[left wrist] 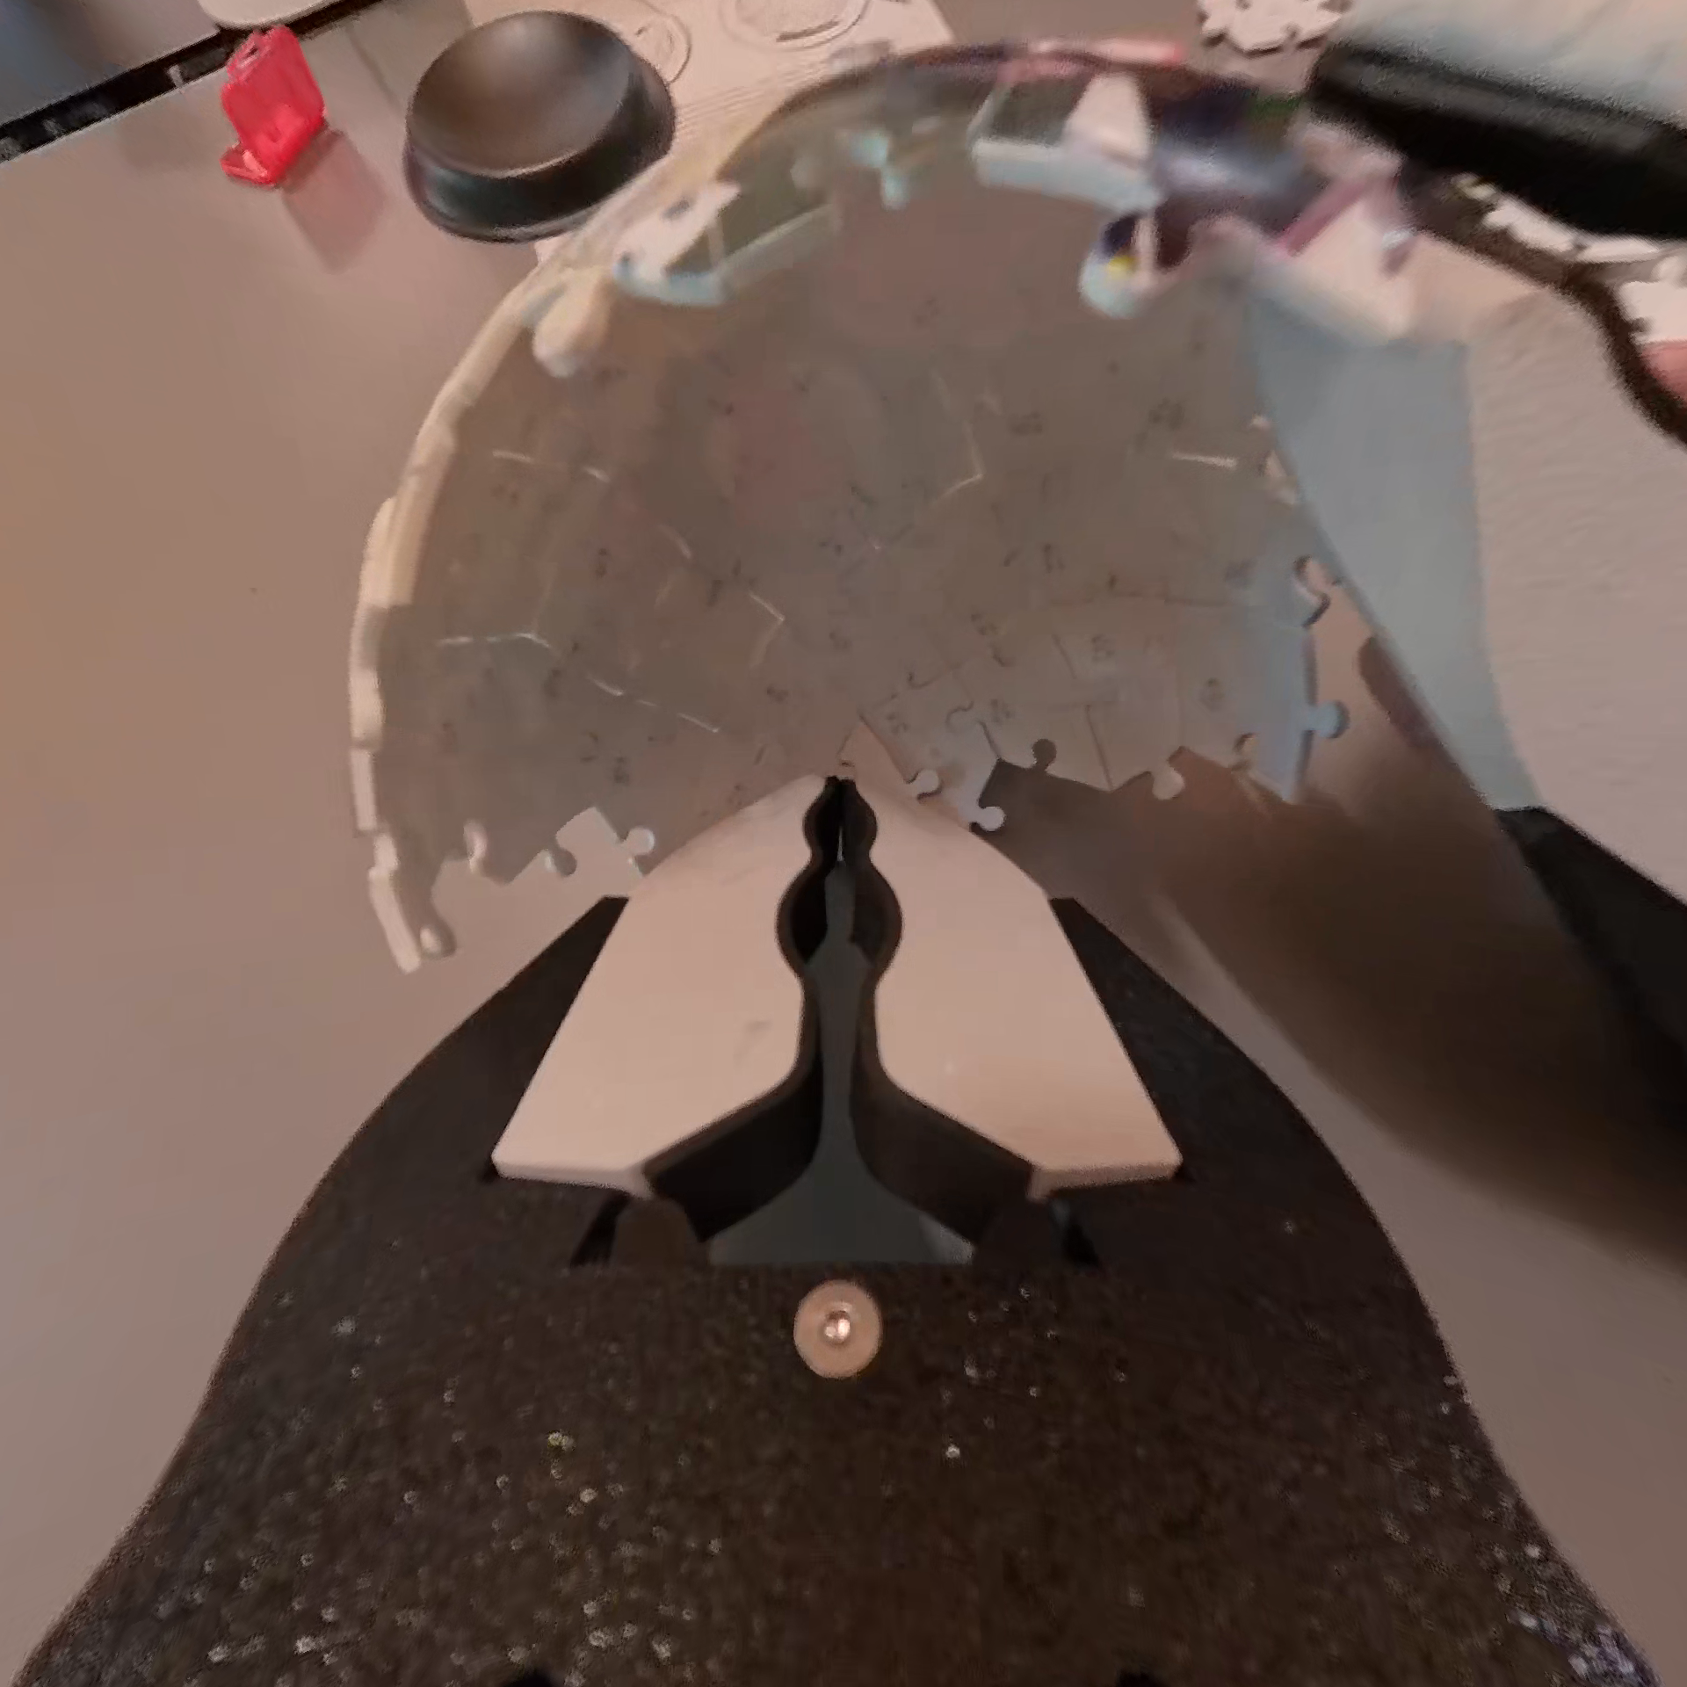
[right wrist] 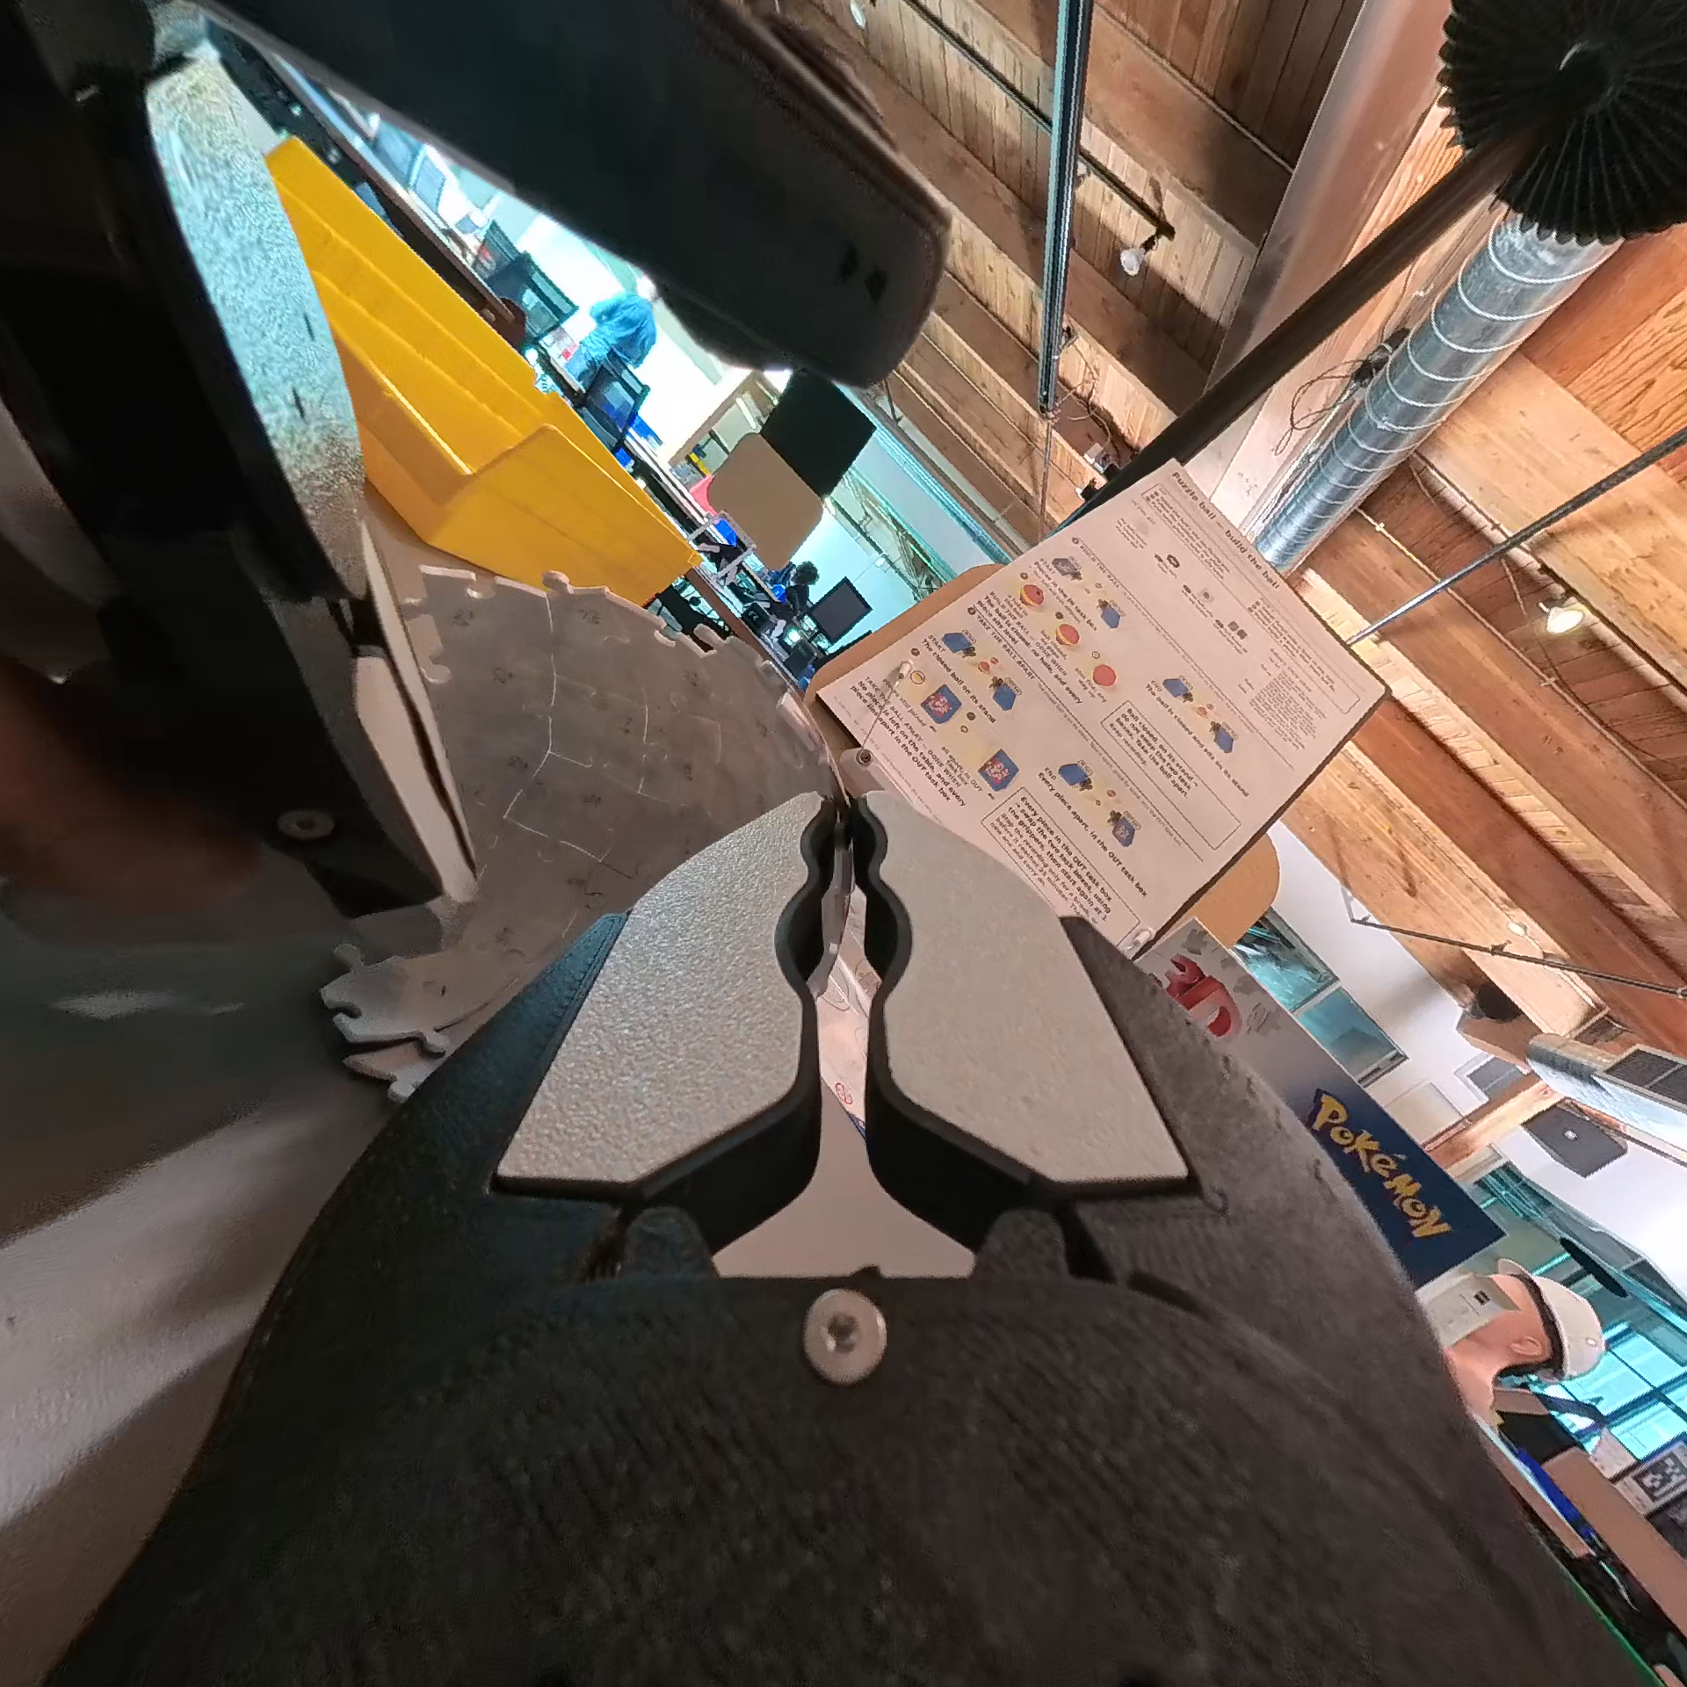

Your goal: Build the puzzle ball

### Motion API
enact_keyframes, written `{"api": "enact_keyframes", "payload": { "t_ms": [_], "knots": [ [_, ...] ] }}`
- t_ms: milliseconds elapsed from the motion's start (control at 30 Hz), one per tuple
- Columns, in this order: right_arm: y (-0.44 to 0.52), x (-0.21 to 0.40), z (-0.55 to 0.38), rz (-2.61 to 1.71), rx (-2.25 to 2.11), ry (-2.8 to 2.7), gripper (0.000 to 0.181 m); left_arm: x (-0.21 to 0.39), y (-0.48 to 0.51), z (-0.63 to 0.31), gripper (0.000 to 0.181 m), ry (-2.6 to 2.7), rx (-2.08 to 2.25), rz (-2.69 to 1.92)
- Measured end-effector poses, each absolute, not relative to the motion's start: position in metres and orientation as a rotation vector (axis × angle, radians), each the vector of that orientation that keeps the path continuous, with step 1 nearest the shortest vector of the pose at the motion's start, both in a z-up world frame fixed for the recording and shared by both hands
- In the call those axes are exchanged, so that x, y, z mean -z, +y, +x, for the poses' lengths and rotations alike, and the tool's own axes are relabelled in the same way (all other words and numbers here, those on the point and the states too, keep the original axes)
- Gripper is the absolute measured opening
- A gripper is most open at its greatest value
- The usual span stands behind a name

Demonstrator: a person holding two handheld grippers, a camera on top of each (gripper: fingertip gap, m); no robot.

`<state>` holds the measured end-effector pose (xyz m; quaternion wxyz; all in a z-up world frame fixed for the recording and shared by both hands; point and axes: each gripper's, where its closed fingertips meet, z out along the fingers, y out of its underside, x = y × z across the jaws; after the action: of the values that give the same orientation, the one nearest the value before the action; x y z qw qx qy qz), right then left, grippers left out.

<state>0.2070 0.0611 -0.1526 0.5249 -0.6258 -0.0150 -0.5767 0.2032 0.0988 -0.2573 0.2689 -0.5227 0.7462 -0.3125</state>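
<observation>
Left wrist view — left gripper (left wrist: 838,792) pinching the half-built puzzle ball (left wrist: 822,548) by its jagged edge; right gripper (right wrist: 844,808) pinching the rim too — black stand (left wrist: 534,137) sitting near the tabletop's far edge.

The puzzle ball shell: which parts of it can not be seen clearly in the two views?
- Left wrist view: the top rim of the puzzle ball shell is blurred, and the right gripper partly covers it.
- Right wrist view: the left gripper hides the shell's left part.
- The printed outer face shows in neither view.
</observation>
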Motion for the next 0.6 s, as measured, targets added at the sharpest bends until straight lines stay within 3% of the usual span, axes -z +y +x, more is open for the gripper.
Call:
{"api": "enact_keyframes", "payload": {
  "t_ms": [67,100,133,267,600],
  "knots": [
    [0.0606,0.1529,0.2078,-1.499,1.378,-0.03,0.003,0.2567,0.0934,0.2047,0.001,2.047,0.862,-1.385],
    [0.0603,0.1528,0.208,-1.498,1.376,-0.026,0.003,0.2576,0.0928,0.2058,0.016,2.063,0.852,-1.378],
    [0.0599,0.1531,0.2083,-1.499,1.375,-0.022,0.003,0.2589,0.0921,0.2062,0.018,2.088,0.838,-1.365],
    [0.0579,0.1539,0.2101,-1.502,1.367,-0.003,0.003,0.2614,0.0927,0.2076,0.001,2.154,0.793,-1.286],
    [0.0541,0.1558,0.2143,-1.506,1.334,0.044,0.004,0.2596,0.0922,0.2103,0.0,2.293,0.756,-1.055]
  ]
}}
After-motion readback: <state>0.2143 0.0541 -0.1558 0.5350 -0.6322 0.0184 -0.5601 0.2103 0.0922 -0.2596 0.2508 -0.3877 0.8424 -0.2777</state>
